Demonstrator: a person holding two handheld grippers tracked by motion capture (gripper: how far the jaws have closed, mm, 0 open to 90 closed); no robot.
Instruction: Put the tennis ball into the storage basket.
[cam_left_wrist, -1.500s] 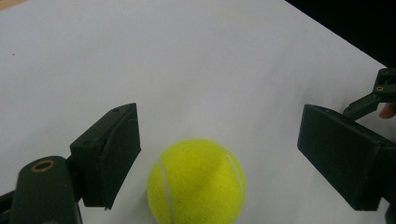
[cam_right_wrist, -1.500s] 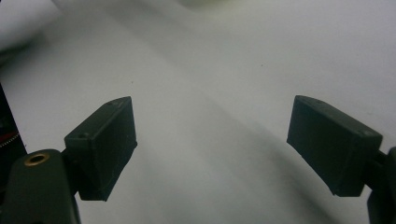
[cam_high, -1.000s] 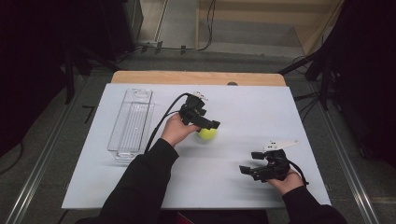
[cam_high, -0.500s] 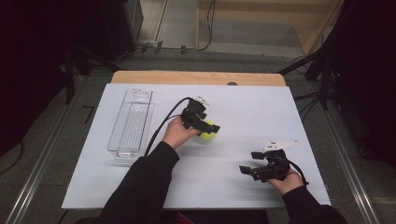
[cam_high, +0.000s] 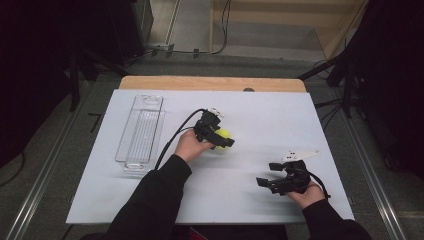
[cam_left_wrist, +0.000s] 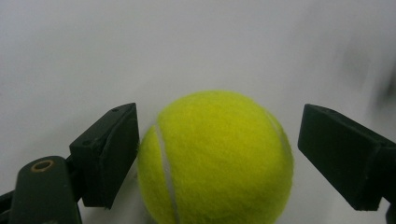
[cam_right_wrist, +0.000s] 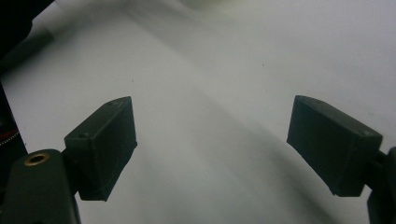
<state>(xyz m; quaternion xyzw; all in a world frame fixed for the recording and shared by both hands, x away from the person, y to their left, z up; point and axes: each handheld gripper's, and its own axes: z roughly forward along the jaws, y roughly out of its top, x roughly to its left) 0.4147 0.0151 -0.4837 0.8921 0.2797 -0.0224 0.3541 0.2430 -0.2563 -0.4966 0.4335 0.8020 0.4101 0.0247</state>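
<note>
Left gripper view: we log the fuzzy yellow-green tennis ball (cam_left_wrist: 217, 158) sitting between our black jaws, which stand wide. The one at the left of this view is just beside or barely touching the felt; the other is apart from it with a visible gap. So the ball lies dead ahead of the left gripper (cam_left_wrist: 219, 158), slightly off-centre toward that near jaw. A ball has no long axis, so approach angle matters little; we judge that closing will centre it.

From the high view, taking the clear plastic rectangular tray (cam_high: 141, 132) as landmark, the ball (cam_high: 225, 135) rests on the white tabletop (cam_high: 280, 120) well to the tray's right. The left gripper (cam_high: 222, 141) is on it; the right gripper (cam_high: 267, 175) rests farther right still and nearer the person.

Right gripper view: its jaws stand wide, nothing between them but bare tabletop. The left hand (cam_high: 187, 146) is clearly the nearer one for the grasp.
</note>
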